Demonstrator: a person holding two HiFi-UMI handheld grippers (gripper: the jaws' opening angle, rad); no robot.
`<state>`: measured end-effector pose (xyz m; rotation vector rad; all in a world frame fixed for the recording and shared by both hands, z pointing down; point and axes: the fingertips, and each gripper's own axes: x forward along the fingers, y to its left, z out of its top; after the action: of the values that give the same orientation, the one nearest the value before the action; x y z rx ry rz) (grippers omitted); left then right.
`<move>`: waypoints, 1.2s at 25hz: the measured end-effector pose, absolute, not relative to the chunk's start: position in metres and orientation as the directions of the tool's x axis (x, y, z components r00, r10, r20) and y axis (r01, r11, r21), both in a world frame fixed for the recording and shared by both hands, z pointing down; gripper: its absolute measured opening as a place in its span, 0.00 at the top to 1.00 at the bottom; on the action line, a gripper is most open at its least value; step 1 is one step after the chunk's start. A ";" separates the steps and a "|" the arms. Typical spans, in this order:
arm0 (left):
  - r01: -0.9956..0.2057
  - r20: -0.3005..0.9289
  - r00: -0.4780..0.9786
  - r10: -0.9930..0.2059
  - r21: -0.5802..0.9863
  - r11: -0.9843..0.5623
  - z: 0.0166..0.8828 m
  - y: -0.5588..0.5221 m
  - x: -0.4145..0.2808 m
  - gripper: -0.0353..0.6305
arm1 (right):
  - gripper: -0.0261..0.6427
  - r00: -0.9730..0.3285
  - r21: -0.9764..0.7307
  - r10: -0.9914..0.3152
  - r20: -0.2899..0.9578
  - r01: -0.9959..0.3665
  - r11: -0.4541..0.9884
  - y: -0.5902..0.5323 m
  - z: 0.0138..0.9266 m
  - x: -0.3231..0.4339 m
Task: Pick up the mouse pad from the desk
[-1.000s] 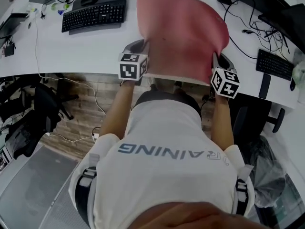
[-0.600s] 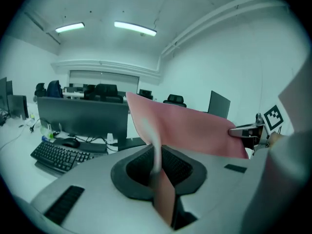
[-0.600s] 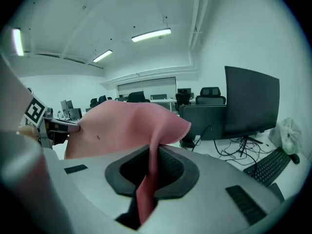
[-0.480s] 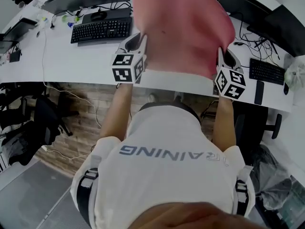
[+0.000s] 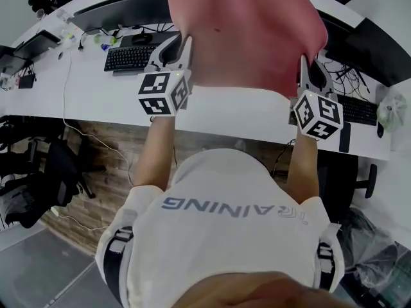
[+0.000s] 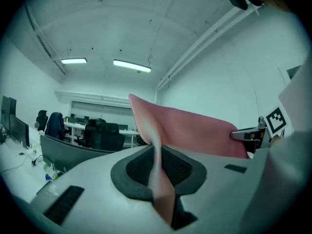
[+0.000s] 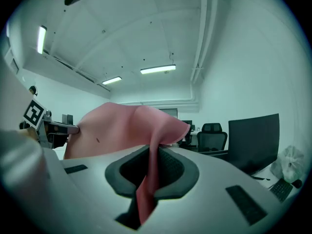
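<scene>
The left gripper [image 6: 158,172] is clamping the left edge of the pink mouse pad [image 5: 247,31]. Its jaws are standing almost fully closed, with only the thin pad material pinched between the dark pads. The right gripper [image 7: 150,172] is gripping the opposite edge in the same manner, with its jaws nearly together on the material.

The mouse pad is hanging in the air between the two grippers, clear of the white desk [image 5: 90,98]. It is spanning the gap as a slack sheet and rising above both sets of jaws. In the head view it is covering part of the desk behind it.

A black keyboard [image 5: 130,58] is lying on the desk to the left of the left gripper. A second keyboard [image 5: 359,111] is lying to the right of the right gripper.
</scene>
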<state>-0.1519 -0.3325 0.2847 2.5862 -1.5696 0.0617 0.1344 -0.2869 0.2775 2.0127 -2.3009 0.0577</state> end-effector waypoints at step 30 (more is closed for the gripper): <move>-0.891 -0.041 0.451 -0.892 0.049 -0.452 0.230 -0.301 -0.152 0.84 | 0.88 -0.136 0.057 -0.989 -0.049 -0.989 0.134 -0.261 0.224 0.129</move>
<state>-0.1518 -0.3009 0.2303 2.6584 -1.6333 -0.0942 0.1293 -0.2607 0.2239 2.0640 -2.3645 -0.1182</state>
